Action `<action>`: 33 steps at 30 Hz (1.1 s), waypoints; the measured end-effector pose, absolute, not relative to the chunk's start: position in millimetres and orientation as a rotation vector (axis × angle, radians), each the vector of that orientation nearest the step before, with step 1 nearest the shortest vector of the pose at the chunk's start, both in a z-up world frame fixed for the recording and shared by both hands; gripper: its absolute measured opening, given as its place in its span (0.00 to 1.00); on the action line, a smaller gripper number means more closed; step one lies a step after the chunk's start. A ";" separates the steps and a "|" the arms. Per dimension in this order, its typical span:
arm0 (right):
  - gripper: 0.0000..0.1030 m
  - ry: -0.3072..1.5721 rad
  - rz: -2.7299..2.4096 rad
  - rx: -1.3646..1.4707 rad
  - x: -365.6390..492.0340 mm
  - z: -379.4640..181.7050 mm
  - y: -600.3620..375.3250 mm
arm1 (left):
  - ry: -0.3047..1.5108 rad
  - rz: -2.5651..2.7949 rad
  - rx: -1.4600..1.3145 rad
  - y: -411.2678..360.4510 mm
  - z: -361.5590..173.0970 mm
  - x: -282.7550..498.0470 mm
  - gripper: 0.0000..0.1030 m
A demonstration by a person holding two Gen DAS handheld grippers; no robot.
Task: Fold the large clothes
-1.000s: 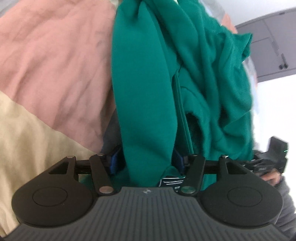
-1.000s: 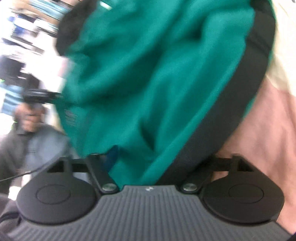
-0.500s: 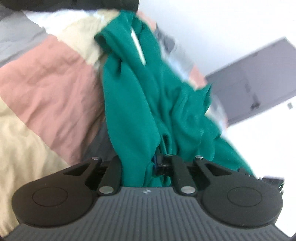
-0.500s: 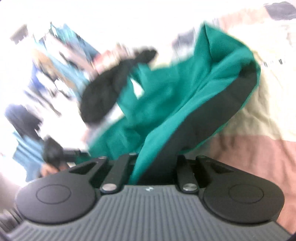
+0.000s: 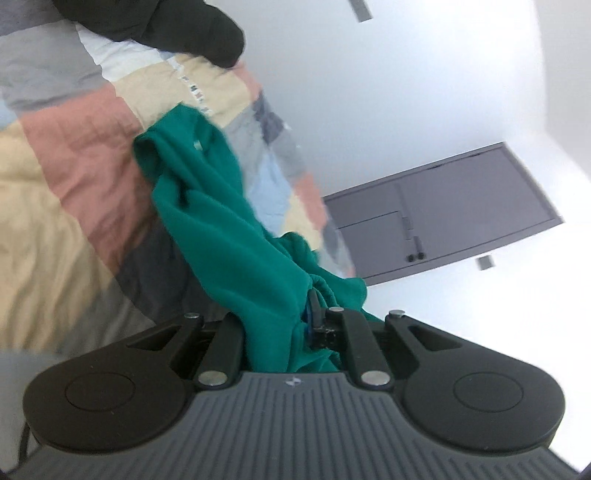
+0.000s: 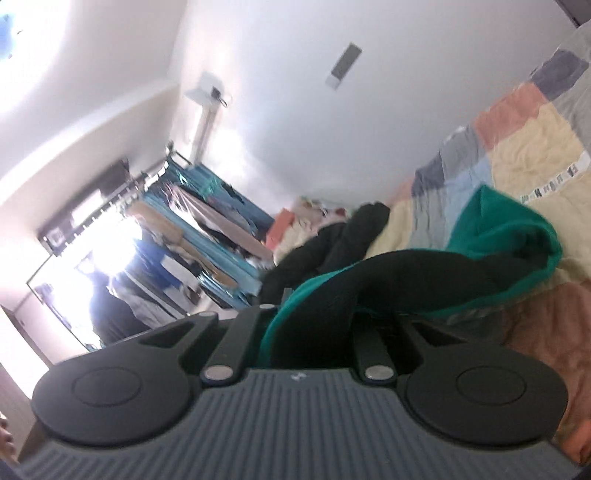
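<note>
A large green garment (image 5: 221, 229) with a black panel stretches from the patchwork bed up into both grippers. My left gripper (image 5: 291, 325) is shut on a bunched fold of the green cloth, which covers its fingertips. In the right wrist view the same green garment (image 6: 509, 221) trails across the bed, its black panel (image 6: 406, 273) running into my right gripper (image 6: 314, 332), which is shut on it. The far end of the garment still rests on the bedspread.
The patchwork bedspread (image 5: 66, 155) in pink, cream and grey lies under the garment. A black garment (image 5: 177, 26) lies at the head of the bed, also the black garment (image 6: 332, 240). A grey door (image 5: 461, 210) and a clothes rack (image 6: 207, 229) stand beyond.
Both grippers closed on the green garment and rose, tilting from looking down at the bed to near level. The cloth is now pulled up off the bedspread into a long strand.
</note>
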State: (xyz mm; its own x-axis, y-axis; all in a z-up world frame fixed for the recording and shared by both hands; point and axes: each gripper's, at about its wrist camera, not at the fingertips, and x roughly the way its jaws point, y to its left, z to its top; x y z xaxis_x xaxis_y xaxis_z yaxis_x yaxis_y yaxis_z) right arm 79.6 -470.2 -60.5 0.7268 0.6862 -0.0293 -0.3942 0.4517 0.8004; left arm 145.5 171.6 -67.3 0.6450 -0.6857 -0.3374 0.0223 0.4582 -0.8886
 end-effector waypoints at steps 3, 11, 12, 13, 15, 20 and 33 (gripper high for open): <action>0.12 0.353 0.654 0.919 64.7 -63.2 -475.2 | 0.728 -0.499 -1.034 174.3 -69.2 126.6 0.13; 0.12 0.403 0.538 1.022 104.1 -74.6 -482.1 | 0.682 -0.451 -1.071 168.1 -77.9 182.2 0.13; 0.12 0.410 0.508 1.057 115.5 -76.5 -481.5 | 0.676 -0.439 -1.074 167.5 -78.5 194.5 0.13; 0.12 0.416 0.476 1.092 129.3 -78.4 -482.4 | 0.670 -0.428 -1.075 167.7 -80.3 206.4 0.13; 0.12 0.430 0.427 1.157 156.9 -84.5 -484.6 | 0.666 -0.409 -1.097 169.1 -85.5 230.4 0.13; 0.12 0.430 0.330 1.161 221.9 -104.7 -482.5 | 0.631 -0.359 -1.156 162.7 -108.9 298.0 0.14; 0.13 0.480 0.162 1.257 346.9 -221.3 -488.4 | 0.658 -0.290 -1.113 143.1 -199.1 431.6 0.15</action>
